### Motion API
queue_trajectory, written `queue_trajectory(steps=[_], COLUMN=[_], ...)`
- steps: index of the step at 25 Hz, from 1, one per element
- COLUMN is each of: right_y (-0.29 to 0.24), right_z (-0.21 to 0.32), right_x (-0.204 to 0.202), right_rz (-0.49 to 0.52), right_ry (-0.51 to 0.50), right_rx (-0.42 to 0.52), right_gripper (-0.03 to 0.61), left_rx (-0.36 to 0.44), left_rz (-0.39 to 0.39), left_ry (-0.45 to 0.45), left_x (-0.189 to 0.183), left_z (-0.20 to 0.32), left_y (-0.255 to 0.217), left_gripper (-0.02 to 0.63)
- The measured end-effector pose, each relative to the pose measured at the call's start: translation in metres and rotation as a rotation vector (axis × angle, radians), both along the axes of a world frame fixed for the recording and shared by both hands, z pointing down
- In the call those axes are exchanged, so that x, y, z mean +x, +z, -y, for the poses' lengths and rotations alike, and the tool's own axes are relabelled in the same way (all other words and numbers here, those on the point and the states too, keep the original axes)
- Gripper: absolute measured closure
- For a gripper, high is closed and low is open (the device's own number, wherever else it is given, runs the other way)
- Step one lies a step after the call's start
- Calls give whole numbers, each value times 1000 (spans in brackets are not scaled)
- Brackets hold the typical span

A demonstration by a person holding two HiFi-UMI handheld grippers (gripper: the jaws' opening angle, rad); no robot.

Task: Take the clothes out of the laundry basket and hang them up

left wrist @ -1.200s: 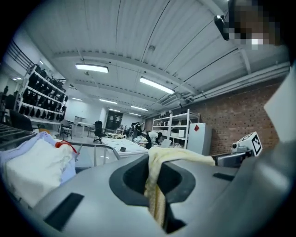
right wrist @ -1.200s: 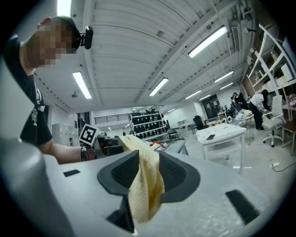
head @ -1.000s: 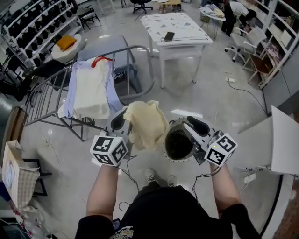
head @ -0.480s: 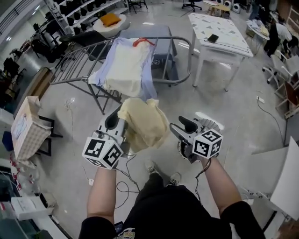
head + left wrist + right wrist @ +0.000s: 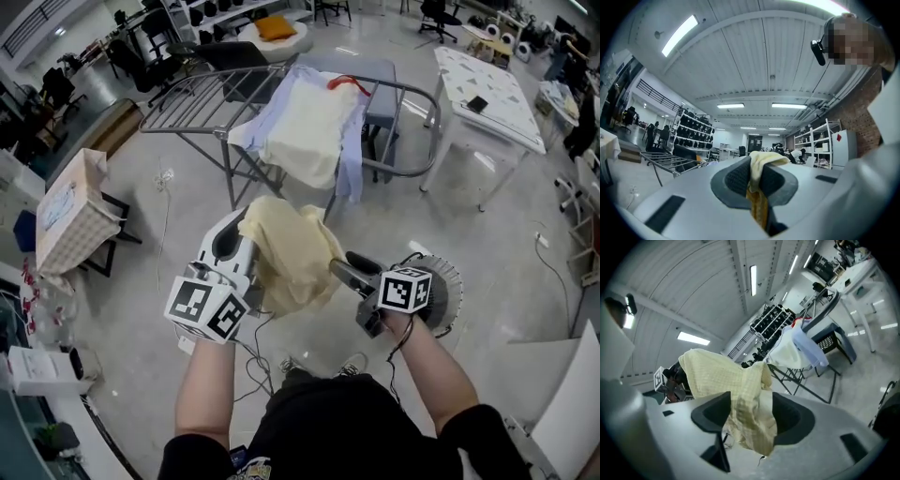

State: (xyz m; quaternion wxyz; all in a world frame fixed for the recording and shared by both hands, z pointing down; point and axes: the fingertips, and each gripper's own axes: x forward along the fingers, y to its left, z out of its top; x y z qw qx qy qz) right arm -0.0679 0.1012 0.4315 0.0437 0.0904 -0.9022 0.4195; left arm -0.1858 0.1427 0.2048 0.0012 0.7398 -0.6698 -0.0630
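Note:
A pale yellow garment (image 5: 289, 251) hangs bunched in the air in front of me. My left gripper (image 5: 239, 246) is shut on its upper edge; in the left gripper view the yellow garment (image 5: 761, 161) is pinched between the pads. My right gripper (image 5: 339, 272) points left at the cloth's lower right side. Its jaws have just been opening, and a fold of the garment (image 5: 740, 404) hangs loosely between them without being pressed by my right gripper (image 5: 750, 413). The round laundry basket (image 5: 448, 286) sits on the floor behind the right gripper. Beyond stands the drying rack (image 5: 202, 89).
A white and pale blue garment (image 5: 314, 131) with a red hanger is draped over the rack. A white table (image 5: 492, 94) stands at the right, a checked box on a stand (image 5: 66, 211) at the left. Cables trail on the floor near my feet.
Both hands have swung towards the drying rack, which now lies closer ahead. The right gripper left the basket, came in under the yellow garment, and its jaws spread apart.

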Motion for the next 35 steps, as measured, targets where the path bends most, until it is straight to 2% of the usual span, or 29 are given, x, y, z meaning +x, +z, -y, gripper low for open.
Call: queue_trajectory(steps=[3, 5, 7, 10, 14, 20, 26, 35], right_y=[-5, -9, -14, -23, -47, -97, -134, -164], right_z=[-18, -29, -35, -35, -27, -24, -20, -6], right_x=[-31, -52, -70, -94, -132, -192, -253, -321], right_rz=[22, 24, 10, -47, -113, -114, -66, -7], right_ry=[-68, -103, -115, -99, -47, 15, 31, -30], right_rx=[-32, -19, 30, 179, 382, 587, 649, 690], right_gripper=[385, 500, 540, 554, 558, 560, 561, 560], left_rx=[-9, -13, -10, 5, -26, -56, -88, -157], left_rz=[-4, -10, -16, -18, -30, -53, -24, -22], left_ry=[-14, -25, -38, -47, -72, -109, -154, -272], left_x=[-25, -46, -69, -103, -154, -225, -278, -335], left_z=[-12, -21, -29, -40, -55, -89, -113, -126], left_y=[-5, -4, 1, 14, 31, 51, 64, 94], left_gripper=[597, 597, 597, 597, 597, 597, 597, 595])
